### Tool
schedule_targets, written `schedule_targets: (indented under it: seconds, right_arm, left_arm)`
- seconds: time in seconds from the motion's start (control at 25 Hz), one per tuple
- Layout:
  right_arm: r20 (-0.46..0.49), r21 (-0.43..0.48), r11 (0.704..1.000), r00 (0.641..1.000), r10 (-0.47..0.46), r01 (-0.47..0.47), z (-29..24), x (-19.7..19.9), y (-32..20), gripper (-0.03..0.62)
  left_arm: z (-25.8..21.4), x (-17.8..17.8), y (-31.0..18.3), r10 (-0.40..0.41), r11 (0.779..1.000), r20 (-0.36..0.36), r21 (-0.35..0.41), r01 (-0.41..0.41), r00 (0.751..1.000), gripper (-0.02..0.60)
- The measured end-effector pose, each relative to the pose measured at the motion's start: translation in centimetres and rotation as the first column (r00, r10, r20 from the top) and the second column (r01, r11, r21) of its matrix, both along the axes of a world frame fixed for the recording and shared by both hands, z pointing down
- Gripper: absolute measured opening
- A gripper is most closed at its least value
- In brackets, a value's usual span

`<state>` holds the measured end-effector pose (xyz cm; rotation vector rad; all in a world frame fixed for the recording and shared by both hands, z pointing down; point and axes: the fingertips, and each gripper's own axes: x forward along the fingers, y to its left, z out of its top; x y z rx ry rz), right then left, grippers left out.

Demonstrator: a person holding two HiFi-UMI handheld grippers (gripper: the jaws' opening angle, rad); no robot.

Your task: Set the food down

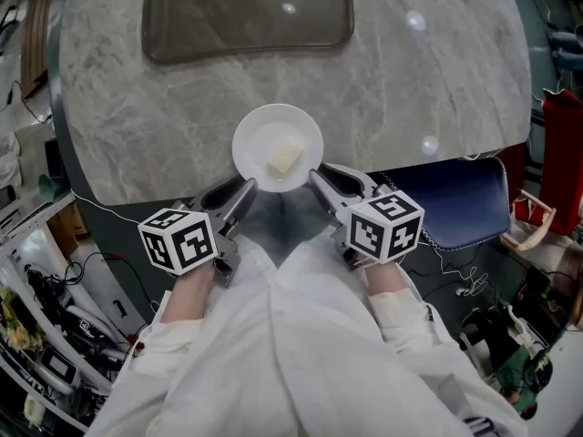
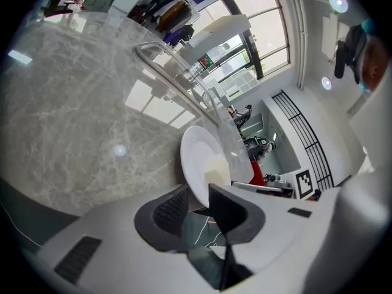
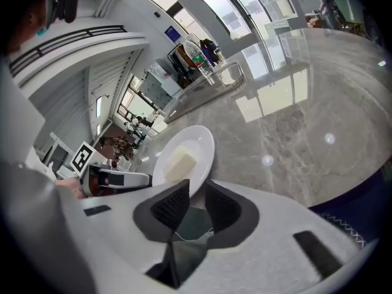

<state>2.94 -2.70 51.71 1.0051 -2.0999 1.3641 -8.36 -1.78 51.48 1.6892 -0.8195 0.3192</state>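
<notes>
White and shallow, the plate (image 1: 264,135) carries one pale yellow block of food (image 1: 284,160), which sits a little off centre, toward the person's side. The plate is at the near edge of the grey marbled worktop (image 1: 410,89), its near rim out past that edge. From where I stand I cannot tell whether its base touches the stone.

On the far side of the worktop lies a dark tray (image 1: 246,12) with rounded corners, well apart from the plate.

The left hand-held gripper (image 1: 244,192) comes in from the lower left and is clamped on the plate's rim. Its own view shows the plate (image 2: 195,158) edge pinched between the two dark ribbed pads, one above the rim and one below, with the food (image 2: 217,166) just beyond them. The right hand-held gripper (image 1: 319,180) meets the plate from the lower right and grips the opposite part of the near rim in the same way. In its view the plate (image 3: 196,143) rim runs down between the closed pads and the food (image 3: 179,163) lies just past them.

Both tools are held by hands in white sleeves (image 1: 301,353). A blue padded chair (image 1: 460,198) stands beside the worktop on the right.
</notes>
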Motion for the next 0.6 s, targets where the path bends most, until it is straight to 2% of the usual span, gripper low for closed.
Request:
schedule_targets:
  seconds: [0.08, 0.32, 0.6]
  right_arm:
    - [-0.002, -0.007, 1.000, 1.000, 0.007, -0.007, 0.14, 0.18, -0.10, 0.056]
    - [0.009, -0.007, 1.000, 1.000, 0.024, -0.024, 0.13, 0.12, -0.19, 0.049]
    - [0.039, -0.024, 0.998, 0.998, 0.059, -0.058, 0.25, 0.06, -0.39, 0.044]
  left_arm:
    - [0.09, -0.04, -0.13, -0.013, 1.000, -0.007, -0.007, 0.013, 1.000, 0.109]
    - [0.43, -0.31, -0.41, -0.040, 0.999, 0.004, -0.024, 0.040, 0.999, 0.066]
    - [0.56, -0.36, -0.75, -0.068, 0.997, 0.009, -0.021, 0.068, 0.998, 0.063]
